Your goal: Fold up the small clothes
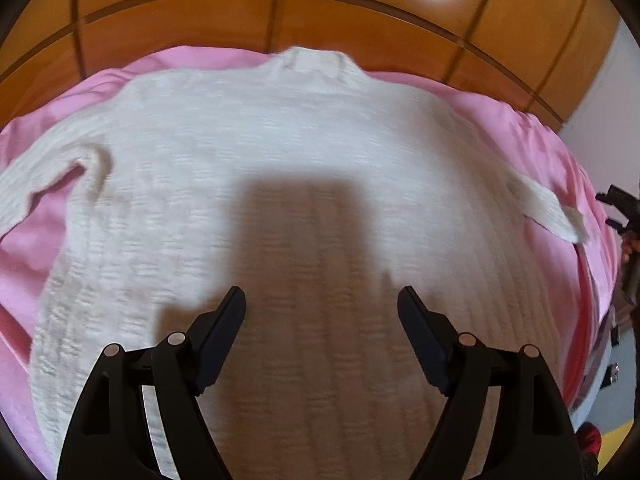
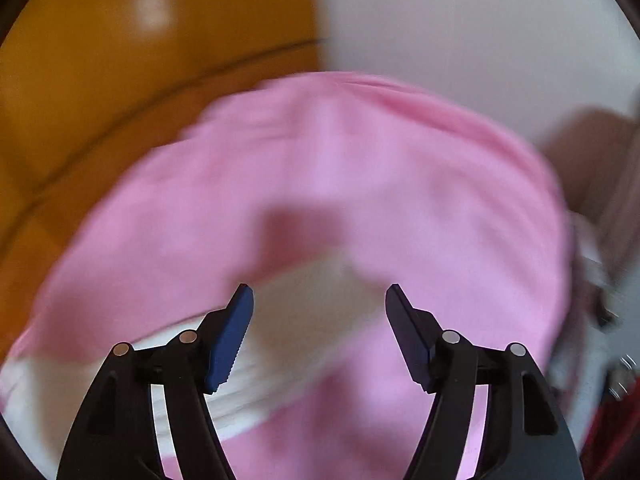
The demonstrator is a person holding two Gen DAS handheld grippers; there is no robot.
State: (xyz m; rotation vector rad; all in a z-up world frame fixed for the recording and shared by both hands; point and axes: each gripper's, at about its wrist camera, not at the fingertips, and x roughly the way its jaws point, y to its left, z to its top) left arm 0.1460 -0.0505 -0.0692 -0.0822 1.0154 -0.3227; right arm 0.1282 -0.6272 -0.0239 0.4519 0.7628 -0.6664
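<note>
Both tools, left tool [image 1: 321, 300] and right tool [image 2: 319, 298], gape empty; the sweater [image 1: 280, 152] looks soft and limp, so I'd pinch its sleeve [image 1: 548, 208] cuff.

I count one white knit sweater [image 1: 280, 168] with two sleeves showing, spread on one pink sheet [image 1: 516, 120]. I hold two grippers, the left gripper [image 1: 322, 300] and the right gripper [image 2: 320, 298], each with two fingers.

White sweater [image 1: 280, 152] flat on pink sheet [image 1: 520, 128], wide-spread left gripper [image 1: 322, 300] above, empty.
</note>
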